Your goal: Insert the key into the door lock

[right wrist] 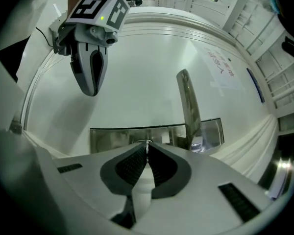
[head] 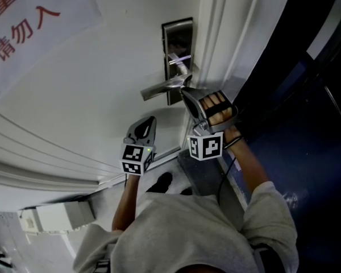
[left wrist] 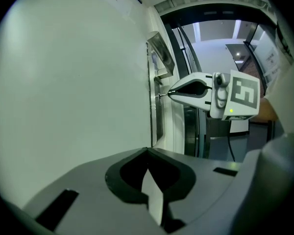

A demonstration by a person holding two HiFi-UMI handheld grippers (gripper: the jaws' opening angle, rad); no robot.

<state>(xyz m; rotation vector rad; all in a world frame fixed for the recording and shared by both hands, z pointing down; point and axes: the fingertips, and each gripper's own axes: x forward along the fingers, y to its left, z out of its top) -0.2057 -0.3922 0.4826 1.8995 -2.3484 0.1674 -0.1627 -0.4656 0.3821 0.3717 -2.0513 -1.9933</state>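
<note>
Right gripper (head: 186,91) pinched the key (right wrist: 144,141) at the steel lock plate (head: 178,38). Left gripper's (head: 153,120) jaws met empty, with the white door (head: 91,78) beside them.

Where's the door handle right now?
Head view, centre: the door handle juts left from the metal lock plate, just beside the right tool.

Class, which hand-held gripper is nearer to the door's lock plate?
Right. The right hand-held gripper, shut on the key, has its tips at the lock plate; the left hand-held gripper hangs before the bare door panel, apart from the plate.
</note>
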